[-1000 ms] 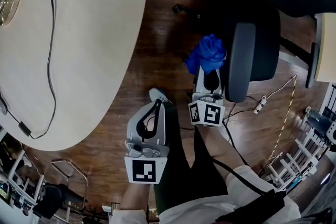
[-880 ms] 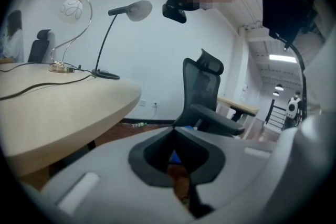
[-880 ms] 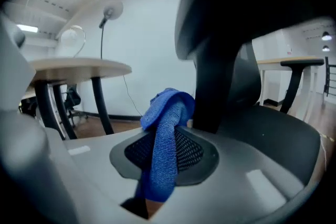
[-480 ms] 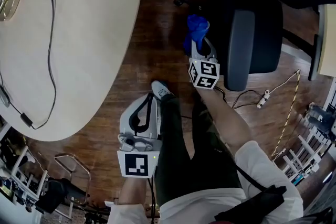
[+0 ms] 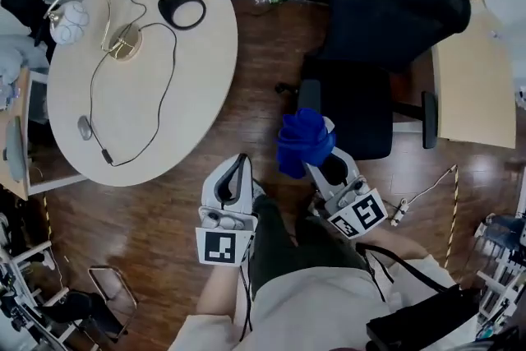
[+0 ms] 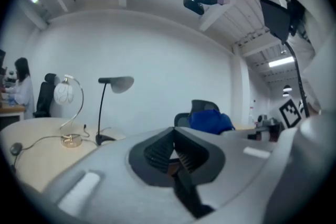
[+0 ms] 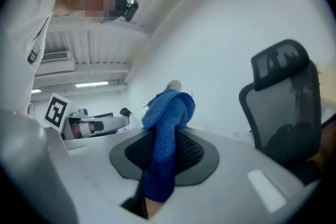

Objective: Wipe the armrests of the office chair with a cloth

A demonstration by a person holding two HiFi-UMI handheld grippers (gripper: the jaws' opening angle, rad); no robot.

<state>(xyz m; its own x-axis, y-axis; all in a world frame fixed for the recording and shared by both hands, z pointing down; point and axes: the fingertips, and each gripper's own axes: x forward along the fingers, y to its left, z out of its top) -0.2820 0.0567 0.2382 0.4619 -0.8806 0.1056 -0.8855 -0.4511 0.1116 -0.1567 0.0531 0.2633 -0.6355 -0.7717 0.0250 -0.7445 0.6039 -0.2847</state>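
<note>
Overhead, the right tongs are clamped on a bunched blue cloth, which sticks up past their tips. In the head view the cloth sits just beside the nearer armrest of the black office chair; whether they touch cannot be told. The right gripper view shows the cloth pinched between the right tongs, one fold hanging down over the pads, with the chair standing off to the right and its backrest upright.

The left tongs hang lower and to the left, above the wooden floor, well apart from the chair. Their own view shows the left tongs drawn together with nothing between them, and the cloth beyond.

A round pale bench at the left carries a black lamp and a trailing cable.
</note>
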